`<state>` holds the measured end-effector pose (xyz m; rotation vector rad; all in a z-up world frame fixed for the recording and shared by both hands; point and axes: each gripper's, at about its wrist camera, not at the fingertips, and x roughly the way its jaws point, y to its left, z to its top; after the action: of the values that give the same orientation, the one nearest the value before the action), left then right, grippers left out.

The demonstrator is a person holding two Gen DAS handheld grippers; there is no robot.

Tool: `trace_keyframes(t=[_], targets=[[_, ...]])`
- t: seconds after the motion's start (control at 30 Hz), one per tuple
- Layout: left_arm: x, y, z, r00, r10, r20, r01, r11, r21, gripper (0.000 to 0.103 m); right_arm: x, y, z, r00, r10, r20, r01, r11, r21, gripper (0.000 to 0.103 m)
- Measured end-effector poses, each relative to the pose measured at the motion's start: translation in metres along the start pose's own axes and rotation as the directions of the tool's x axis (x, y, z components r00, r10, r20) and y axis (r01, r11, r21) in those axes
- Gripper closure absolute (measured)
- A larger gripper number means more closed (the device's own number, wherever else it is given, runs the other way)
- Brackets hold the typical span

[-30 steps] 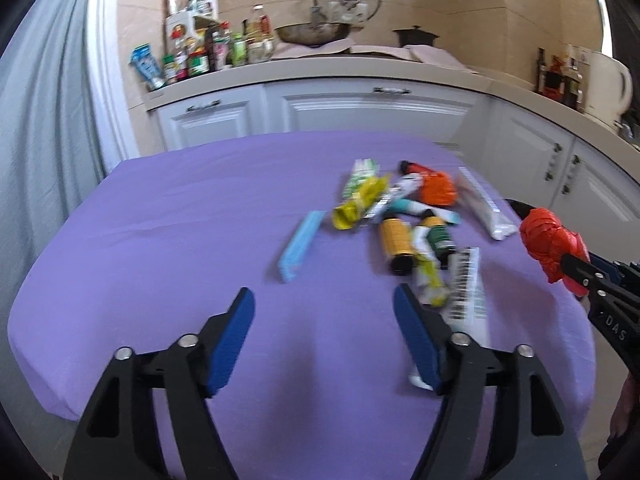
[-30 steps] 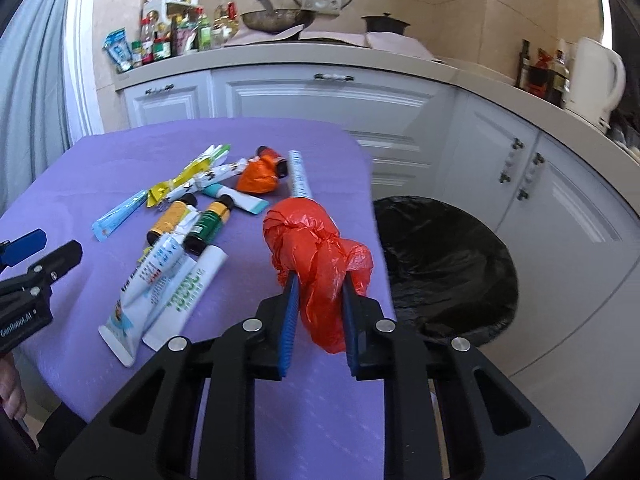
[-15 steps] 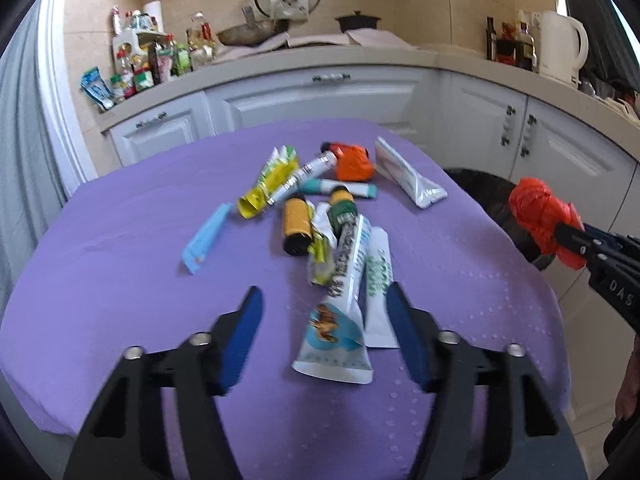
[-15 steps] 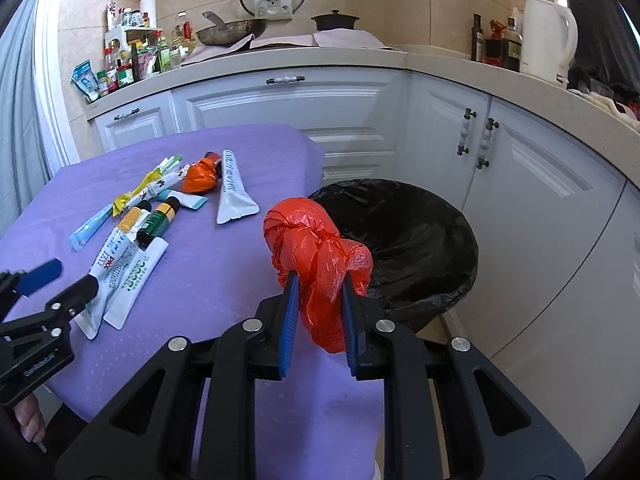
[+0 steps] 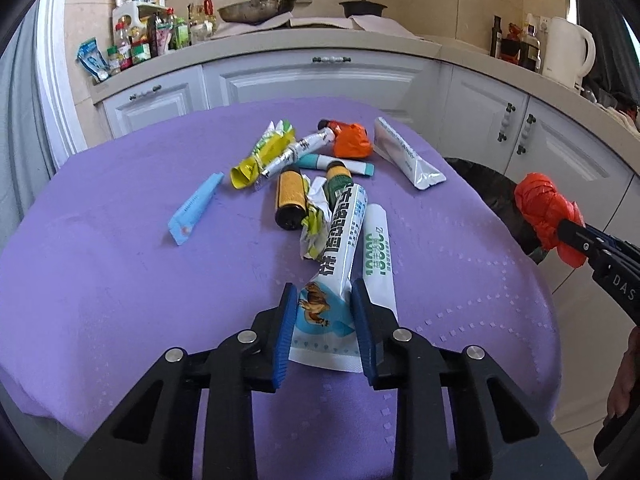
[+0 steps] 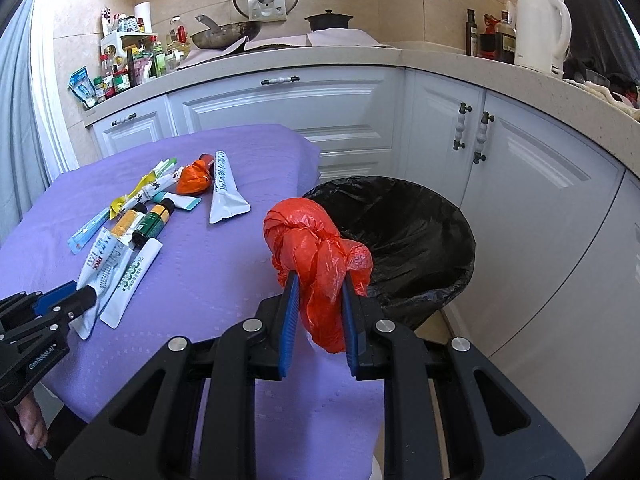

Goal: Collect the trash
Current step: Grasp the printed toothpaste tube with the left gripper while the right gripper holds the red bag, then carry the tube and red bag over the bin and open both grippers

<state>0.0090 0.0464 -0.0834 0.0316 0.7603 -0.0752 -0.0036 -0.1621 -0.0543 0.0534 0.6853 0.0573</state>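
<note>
My right gripper (image 6: 318,280) is shut on a knotted red plastic bag (image 6: 316,248) and holds it in the air beside the black-lined trash bin (image 6: 404,236), just off the table's right edge. The bag also shows in the left wrist view (image 5: 546,216). My left gripper (image 5: 325,298) has its blue pads on either side of the flat end of a white and blue toothpaste tube (image 5: 334,268) lying on the purple tablecloth (image 5: 120,280). The jaws are narrowed around the tube, touching or nearly touching it.
More trash lies on the cloth: a white-green tube (image 5: 378,248), an orange-labelled bottle (image 5: 290,200), a green bottle (image 5: 338,176), a yellow wrapper (image 5: 260,156), a blue packet (image 5: 196,208), an orange bag (image 5: 352,142), a silver tube (image 5: 408,158). White cabinets (image 6: 304,120) stand behind.
My left gripper has moved forward and closed in from wide open around the toothpaste tube's end. My right gripper has carried the red bag right, next to the bin.
</note>
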Motion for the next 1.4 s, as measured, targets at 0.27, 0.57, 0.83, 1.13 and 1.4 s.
trace_keyframes(t=[0.27,0.57,0.83,1.13,1.4], targets=[[-0.019,0.0,0.006,0.997,0.0,0.073,-0.002,1.0,0.025,0.074,-0.007,0.001,0.003,1.0,-0.007,0.019,0.007,1.0,-0.002,0.083],[-0.02,0.002,0.02,0.994,0.02,0.104,-0.02,1.0,0.001,0.075,-0.008,-0.002,0.011,0.999,-0.025,0.032,0.025,1.0,0.002,0.083],[-0.01,-0.02,0.053,0.988,-0.003,0.153,0.004,1.0,-0.002,0.075,-0.006,-0.02,0.028,0.994,-0.085,0.066,0.083,0.996,0.024,0.083],[0.012,-0.064,0.092,0.98,-0.054,0.194,0.048,0.998,0.037,0.075,0.015,-0.049,0.053,0.981,-0.16,0.108,0.155,0.986,0.055,0.083],[0.048,-0.103,0.116,0.983,-0.07,0.167,0.058,0.995,0.078,0.075,0.04,-0.071,0.069,0.975,-0.192,0.113,0.185,0.98,0.073,0.083]])
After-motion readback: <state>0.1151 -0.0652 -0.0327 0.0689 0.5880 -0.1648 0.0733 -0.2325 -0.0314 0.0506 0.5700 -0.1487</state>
